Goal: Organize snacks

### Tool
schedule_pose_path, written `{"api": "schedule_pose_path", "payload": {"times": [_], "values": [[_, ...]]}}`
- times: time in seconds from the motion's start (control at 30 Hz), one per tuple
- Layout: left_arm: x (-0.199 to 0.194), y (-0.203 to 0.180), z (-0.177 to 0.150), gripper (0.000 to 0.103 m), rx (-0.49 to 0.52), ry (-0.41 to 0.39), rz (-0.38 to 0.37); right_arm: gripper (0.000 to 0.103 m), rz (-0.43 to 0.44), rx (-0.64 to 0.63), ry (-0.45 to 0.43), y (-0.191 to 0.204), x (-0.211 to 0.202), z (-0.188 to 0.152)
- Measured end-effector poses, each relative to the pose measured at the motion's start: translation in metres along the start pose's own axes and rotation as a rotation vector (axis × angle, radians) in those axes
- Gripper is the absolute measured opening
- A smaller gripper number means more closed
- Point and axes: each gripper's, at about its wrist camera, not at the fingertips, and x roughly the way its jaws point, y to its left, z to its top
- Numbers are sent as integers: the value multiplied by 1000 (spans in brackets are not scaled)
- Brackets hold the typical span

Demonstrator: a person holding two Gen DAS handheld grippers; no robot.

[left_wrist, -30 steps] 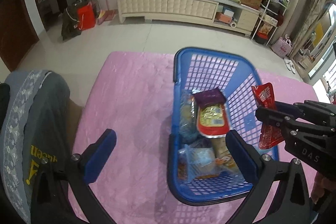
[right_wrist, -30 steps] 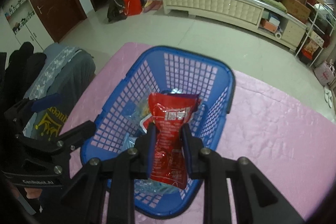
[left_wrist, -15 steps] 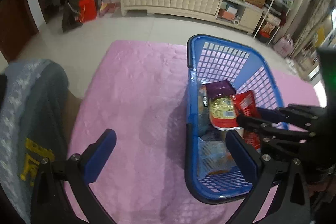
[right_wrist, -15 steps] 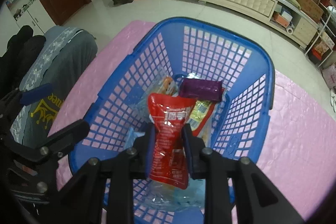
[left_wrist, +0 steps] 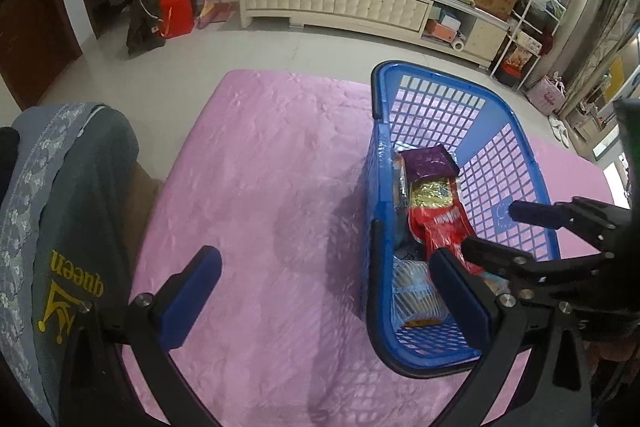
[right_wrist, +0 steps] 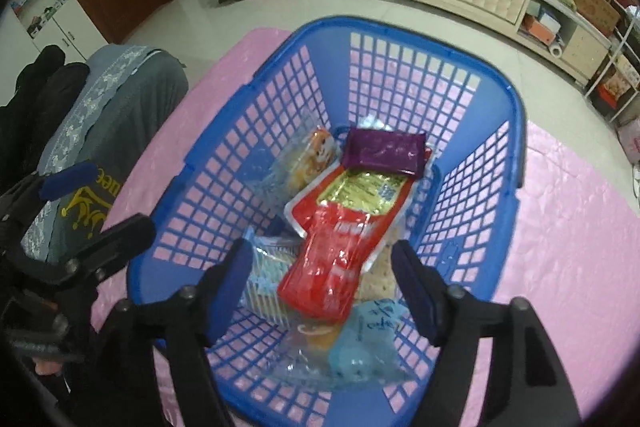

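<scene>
- The left gripper (left_wrist: 326,297) has its right finger in front of the blue basket (left_wrist: 532,163) at 5 o'clock, hiding part of the red packet (left_wrist: 440,227).
- The clear snack bags (right_wrist: 352,351) under the red packet show only in part; their print is too small to read.
- The purple packet (right_wrist: 382,149) covers the far end of the red-and-gold pack (right_wrist: 360,193).
- The grey cloth (left_wrist: 60,227) runs off at 9 o'clock.

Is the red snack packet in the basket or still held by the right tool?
In the basket: red packet lies on other snacks, right tool open around it.
</scene>
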Motion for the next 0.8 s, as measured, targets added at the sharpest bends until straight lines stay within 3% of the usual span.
{"api": "schedule_pose_path", "payload": {"times": [0.17, 0.37, 0.43, 0.67, 0.73, 0.8], "values": [[-22, -12, -11, 103, 17, -47, 15, 76, 22, 32, -77, -10, -34, -19], [-64, -37, -43, 103, 6, -141, -56, 80, 20, 66, -210, -28, -85, -60], [-75, -46, -56, 103, 5, -179, -91, 81, 6, 78, -251, -32, -100, -75], [-117, -78, -106, 103, 36, -321, -70, 85, -72, 70, -401, -35, -155, -137], [-128, -88, -117, 103, 55, -348, -40, 88, -98, 72, -436, -34, -164, -153], [-145, -98, -131, 103, 60, -395, -19, 102, -119, 69, -481, -34, -175, -172]]}}
